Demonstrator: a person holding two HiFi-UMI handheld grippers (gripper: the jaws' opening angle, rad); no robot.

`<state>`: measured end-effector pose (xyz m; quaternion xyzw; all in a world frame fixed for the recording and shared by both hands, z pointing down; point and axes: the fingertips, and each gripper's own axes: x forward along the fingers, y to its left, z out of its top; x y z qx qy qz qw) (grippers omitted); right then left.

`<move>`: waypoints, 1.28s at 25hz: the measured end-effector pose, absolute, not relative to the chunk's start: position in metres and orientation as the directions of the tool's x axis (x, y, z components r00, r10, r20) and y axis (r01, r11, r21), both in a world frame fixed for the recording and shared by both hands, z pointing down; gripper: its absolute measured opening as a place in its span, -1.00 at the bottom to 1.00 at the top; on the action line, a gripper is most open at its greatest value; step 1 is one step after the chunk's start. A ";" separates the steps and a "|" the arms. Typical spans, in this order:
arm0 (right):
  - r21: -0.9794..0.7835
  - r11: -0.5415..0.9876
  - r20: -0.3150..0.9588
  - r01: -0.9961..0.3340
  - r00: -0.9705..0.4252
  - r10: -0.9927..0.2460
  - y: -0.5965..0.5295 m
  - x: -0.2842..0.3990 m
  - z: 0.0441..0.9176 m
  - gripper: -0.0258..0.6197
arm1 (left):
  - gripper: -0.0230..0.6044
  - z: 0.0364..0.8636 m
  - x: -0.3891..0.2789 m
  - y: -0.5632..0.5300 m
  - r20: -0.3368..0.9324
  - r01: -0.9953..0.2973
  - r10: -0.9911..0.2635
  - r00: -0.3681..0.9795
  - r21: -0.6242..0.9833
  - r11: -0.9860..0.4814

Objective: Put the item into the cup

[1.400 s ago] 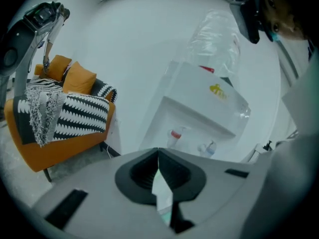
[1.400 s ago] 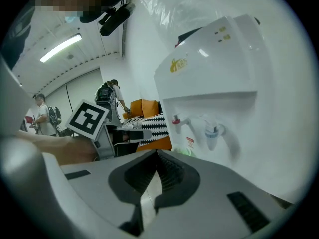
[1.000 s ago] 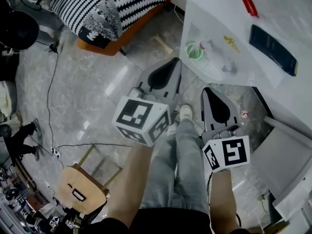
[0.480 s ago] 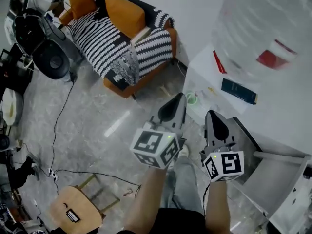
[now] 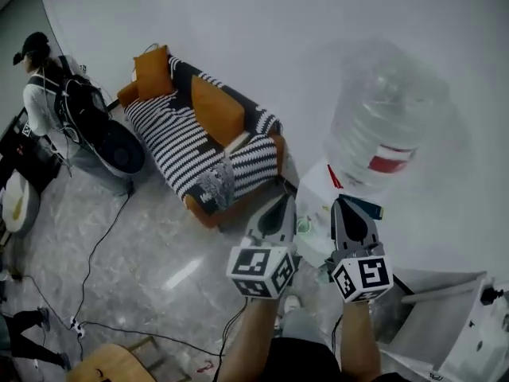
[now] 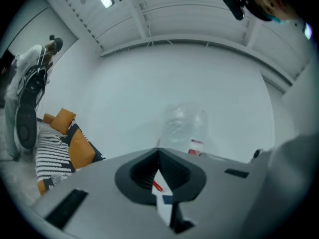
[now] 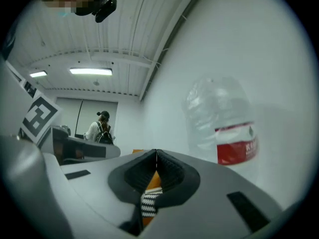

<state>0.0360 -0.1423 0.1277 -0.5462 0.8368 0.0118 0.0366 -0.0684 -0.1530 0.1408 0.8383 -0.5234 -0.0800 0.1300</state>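
1. Left gripper (image 5: 283,200): held level in front of the person. In its own view the jaws are pressed together at the tips and nothing lies between them.
2. Right gripper (image 5: 339,203): held level just beside the left one. Its own view shows the jaws closed tip to tip, also empty.
3. Cup (image 5: 303,226): a small green cup stands on the white tabletop (image 5: 318,212), close to its left edge. In the head view it shows in the gap between the two grippers, lower than both and apart from the fingertips.
4. Item: neither gripper carries it. Small things lie near the cup on the tabletop, but they are too small to identify.
5. Other things on the tabletop: a dark blue flat thing (image 5: 367,207) and a red strip (image 5: 333,177) lie toward the far edge. A large clear water bottle (image 5: 383,122) with a red label stands beyond them against the wall.
6. Surroundings: a striped sofa (image 5: 199,146) with orange cushions stands left of the table. A person with a backpack (image 5: 46,94) stands at the far left.
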 end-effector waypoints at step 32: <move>0.027 0.416 -0.075 -0.909 -0.417 -0.906 -0.112 0.016 0.091 -0.89 | -0.88 0.101 -0.048 -0.130 -0.055 -0.861 -0.864 0.500 0.079 -0.503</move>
